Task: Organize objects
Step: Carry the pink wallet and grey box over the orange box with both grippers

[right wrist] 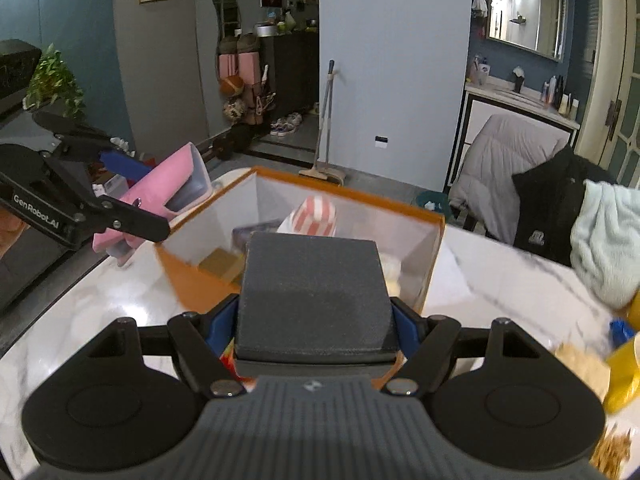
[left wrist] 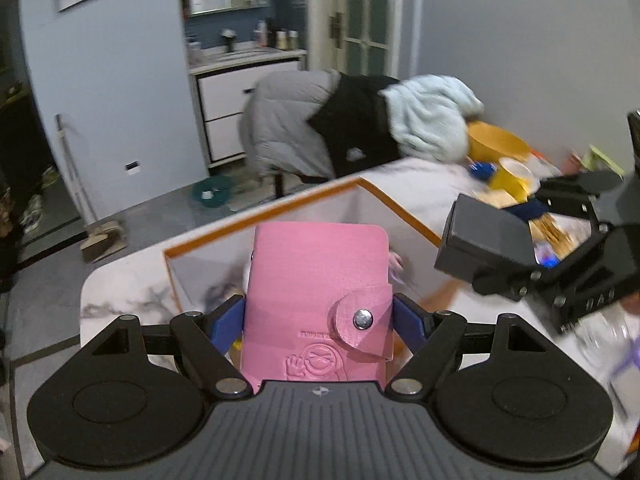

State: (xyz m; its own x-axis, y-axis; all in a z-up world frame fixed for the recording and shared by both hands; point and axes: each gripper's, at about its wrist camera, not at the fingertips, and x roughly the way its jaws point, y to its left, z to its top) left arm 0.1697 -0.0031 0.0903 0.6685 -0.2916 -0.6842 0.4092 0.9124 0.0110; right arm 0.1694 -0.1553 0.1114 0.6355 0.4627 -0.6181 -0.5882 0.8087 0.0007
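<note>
Nearest, the left gripper [left wrist: 319, 312] pinches a pink leather snap-button card wallet [left wrist: 318, 292] upright, and the right gripper [right wrist: 316, 316] clamps a dark grey rectangular box [right wrist: 314, 296]. Both are carried over the white marble desk [right wrist: 100, 304] toward the orange-rimmed white storage bin [right wrist: 352, 204] just beyond. Next, I judge, each needs lowering inside and releasing.

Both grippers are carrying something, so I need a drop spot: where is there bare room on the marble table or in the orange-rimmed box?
Bare marble table lies left of the orange-rimmed box, and between the box and the light blue towel. The box's near-left corner looks open; its far side holds a striped pouch. Crowded: the yellow cups by the table's right end.
</note>
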